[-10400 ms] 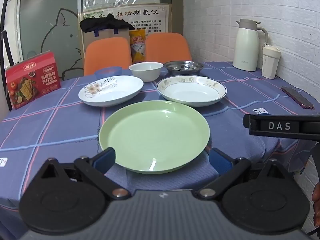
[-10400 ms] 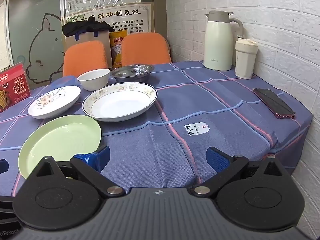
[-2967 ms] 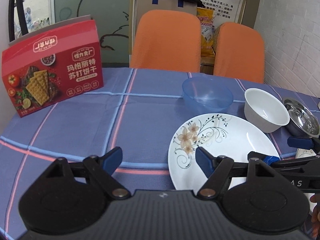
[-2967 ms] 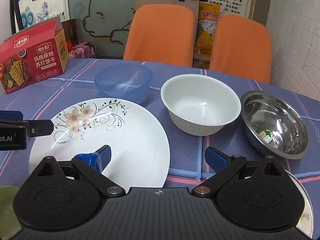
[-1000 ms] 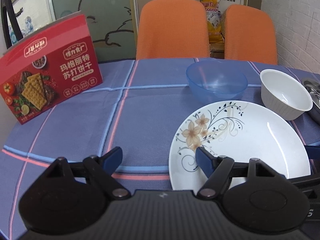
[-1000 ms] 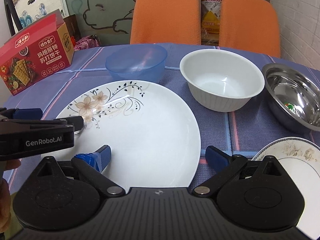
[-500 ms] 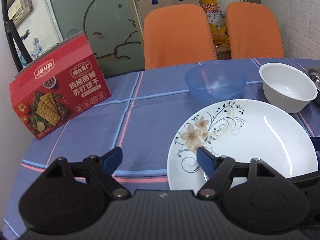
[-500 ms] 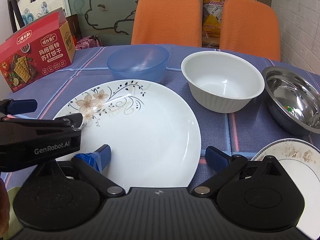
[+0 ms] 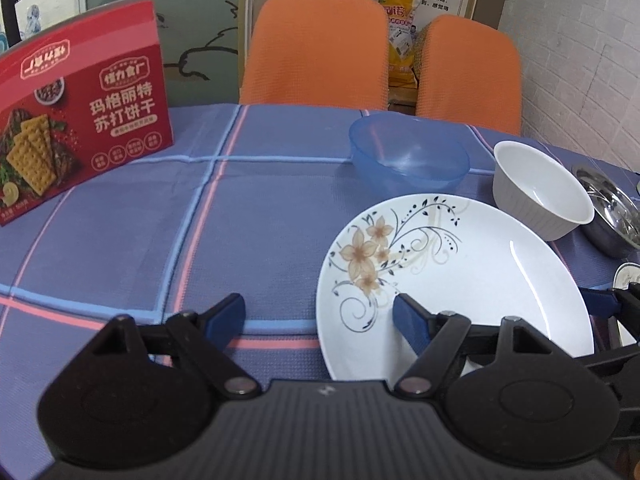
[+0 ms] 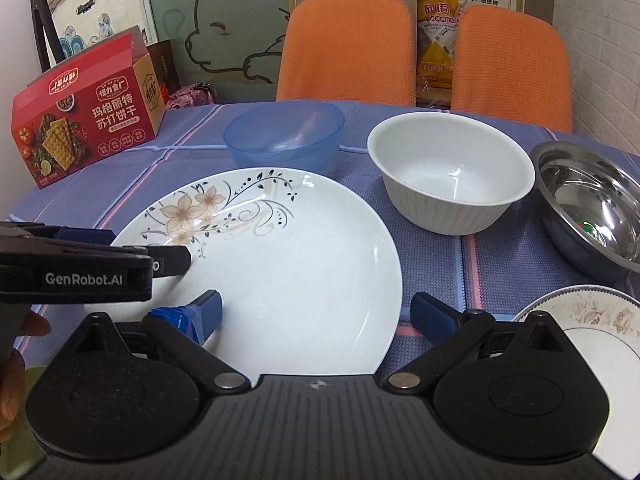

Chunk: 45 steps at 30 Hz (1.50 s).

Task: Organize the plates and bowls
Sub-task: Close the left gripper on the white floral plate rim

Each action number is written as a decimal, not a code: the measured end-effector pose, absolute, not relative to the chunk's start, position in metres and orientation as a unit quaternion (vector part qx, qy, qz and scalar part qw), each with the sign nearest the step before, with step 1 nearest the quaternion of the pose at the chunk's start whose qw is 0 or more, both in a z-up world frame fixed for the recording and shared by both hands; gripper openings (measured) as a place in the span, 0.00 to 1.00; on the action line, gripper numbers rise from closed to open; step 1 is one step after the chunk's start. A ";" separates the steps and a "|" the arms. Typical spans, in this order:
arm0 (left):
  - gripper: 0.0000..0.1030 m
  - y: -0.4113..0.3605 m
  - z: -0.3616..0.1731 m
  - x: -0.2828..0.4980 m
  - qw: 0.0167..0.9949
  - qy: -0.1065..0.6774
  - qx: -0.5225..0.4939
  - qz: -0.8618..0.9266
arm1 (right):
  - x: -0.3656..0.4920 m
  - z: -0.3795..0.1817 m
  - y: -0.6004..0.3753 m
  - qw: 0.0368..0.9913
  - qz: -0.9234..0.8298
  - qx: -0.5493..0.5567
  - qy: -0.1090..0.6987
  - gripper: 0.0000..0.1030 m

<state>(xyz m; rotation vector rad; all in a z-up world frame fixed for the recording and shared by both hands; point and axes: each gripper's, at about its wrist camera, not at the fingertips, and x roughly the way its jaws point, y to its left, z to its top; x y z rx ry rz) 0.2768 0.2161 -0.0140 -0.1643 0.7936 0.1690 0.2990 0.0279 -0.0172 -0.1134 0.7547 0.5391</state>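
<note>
White flower plate (image 10: 288,264) lies flat on the blue cloth (image 9: 160,216).
Left gripper (image 9: 320,312) and right gripper (image 10: 316,312), both wide apart, straddle its left and right rim; flowers sit left.

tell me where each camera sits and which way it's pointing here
Left wrist: rides on the left gripper, looking forward over the table's left side at the floral plate and red cracker box; its own open fingers show, plus the right gripper's tip at the right edge.
Right wrist: rides on the right gripper, facing the same plate, white bowl and steel bowl; its open fingers, the left gripper and a hand show.
Shared: plate, blue bowl, white bowl, cracker box, orange chairs.
</note>
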 end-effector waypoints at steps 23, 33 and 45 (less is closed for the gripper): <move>0.74 0.217 -0.017 0.277 0.923 0.376 -0.072 0.038 | 0.293 -0.023 0.031 0.896 0.272 -0.067 0.344 0.89; 0.54 0.200 -0.010 0.283 0.914 0.398 -0.076 0.017 | 0.281 -0.020 0.040 0.898 0.267 -0.048 0.347 0.89; 0.50 0.195 0.020 0.262 0.928 0.365 -0.072 0.021 | 0.257 0.007 0.033 0.912 0.262 -0.034 0.314 0.89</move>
